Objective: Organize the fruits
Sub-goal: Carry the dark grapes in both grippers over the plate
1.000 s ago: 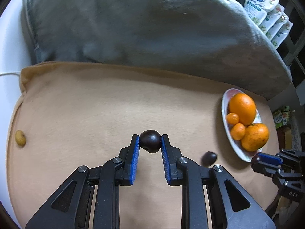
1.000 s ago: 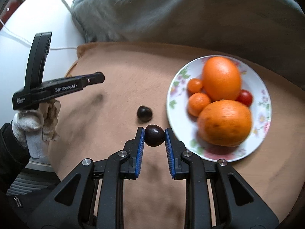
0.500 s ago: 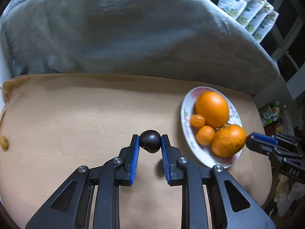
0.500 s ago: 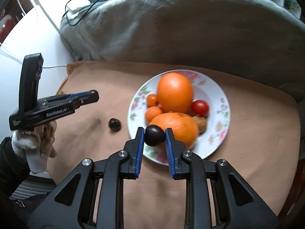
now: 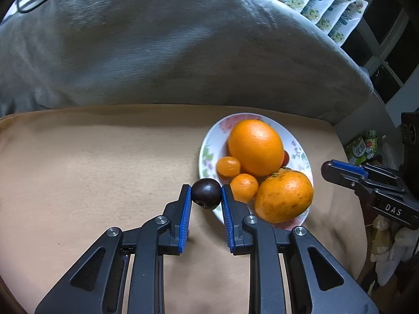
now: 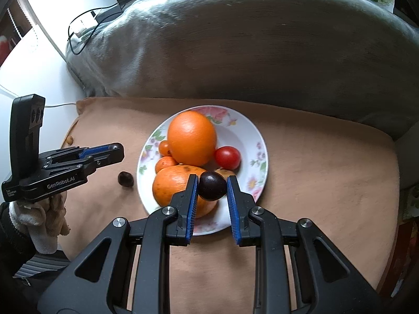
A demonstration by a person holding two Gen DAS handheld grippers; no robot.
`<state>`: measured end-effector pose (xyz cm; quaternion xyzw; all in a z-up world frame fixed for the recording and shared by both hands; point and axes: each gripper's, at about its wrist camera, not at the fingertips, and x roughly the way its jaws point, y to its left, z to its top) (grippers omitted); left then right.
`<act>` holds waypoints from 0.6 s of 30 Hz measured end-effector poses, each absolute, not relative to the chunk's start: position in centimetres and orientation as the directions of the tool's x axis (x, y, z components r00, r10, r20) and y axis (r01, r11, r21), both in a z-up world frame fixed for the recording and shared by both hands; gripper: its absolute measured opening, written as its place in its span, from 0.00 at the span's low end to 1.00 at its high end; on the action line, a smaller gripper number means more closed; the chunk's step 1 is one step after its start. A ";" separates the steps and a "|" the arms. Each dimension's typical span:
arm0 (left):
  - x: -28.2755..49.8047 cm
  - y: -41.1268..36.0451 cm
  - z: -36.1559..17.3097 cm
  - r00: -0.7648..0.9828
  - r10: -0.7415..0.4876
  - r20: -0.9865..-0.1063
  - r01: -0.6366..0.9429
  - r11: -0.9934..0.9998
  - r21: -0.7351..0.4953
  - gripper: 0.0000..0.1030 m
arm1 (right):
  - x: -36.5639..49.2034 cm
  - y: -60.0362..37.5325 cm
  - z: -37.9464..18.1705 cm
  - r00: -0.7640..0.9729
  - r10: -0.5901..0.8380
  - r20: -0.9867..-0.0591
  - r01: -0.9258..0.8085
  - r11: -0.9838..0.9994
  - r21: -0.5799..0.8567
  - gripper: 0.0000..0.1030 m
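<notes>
Both claws just swung over to the plate (image 6: 262, 157). The right claw (image 6: 212, 186), clamped on a dark fruit (image 6: 212, 185), hangs over the oranges; the left claw (image 5: 206, 194) grips another dark fruit (image 5: 206, 193) at the rim. Drop-off looks next.

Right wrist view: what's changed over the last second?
The right tool carried its dark fruit from beside the plate to over it. The left tool brought the other dark fruit right, up to the plate's rim. Both tools stay shut; the oranges and tomato haven't moved.
</notes>
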<state>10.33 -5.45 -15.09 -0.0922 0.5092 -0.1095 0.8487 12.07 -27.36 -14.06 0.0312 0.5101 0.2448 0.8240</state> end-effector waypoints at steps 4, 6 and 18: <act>10.6 -6.4 -14.9 0.463 -0.284 -0.839 0.101 0.958 -0.268 0.21 | 12.3 -27.7 -14.3 0.360 0.437 -0.825 -0.372 0.877 0.303 0.22; 10.7 -6.9 -14.9 0.465 -0.284 -0.838 0.105 0.958 -0.267 0.21 | 12.6 -28.0 -14.5 0.358 0.439 -0.824 -0.371 0.877 0.306 0.22; 11.0 -8.6 -14.5 0.467 -0.290 -0.835 0.139 0.957 -0.254 0.21 | 13.1 -28.6 -14.6 0.358 0.452 -0.817 -0.377 0.871 0.317 0.23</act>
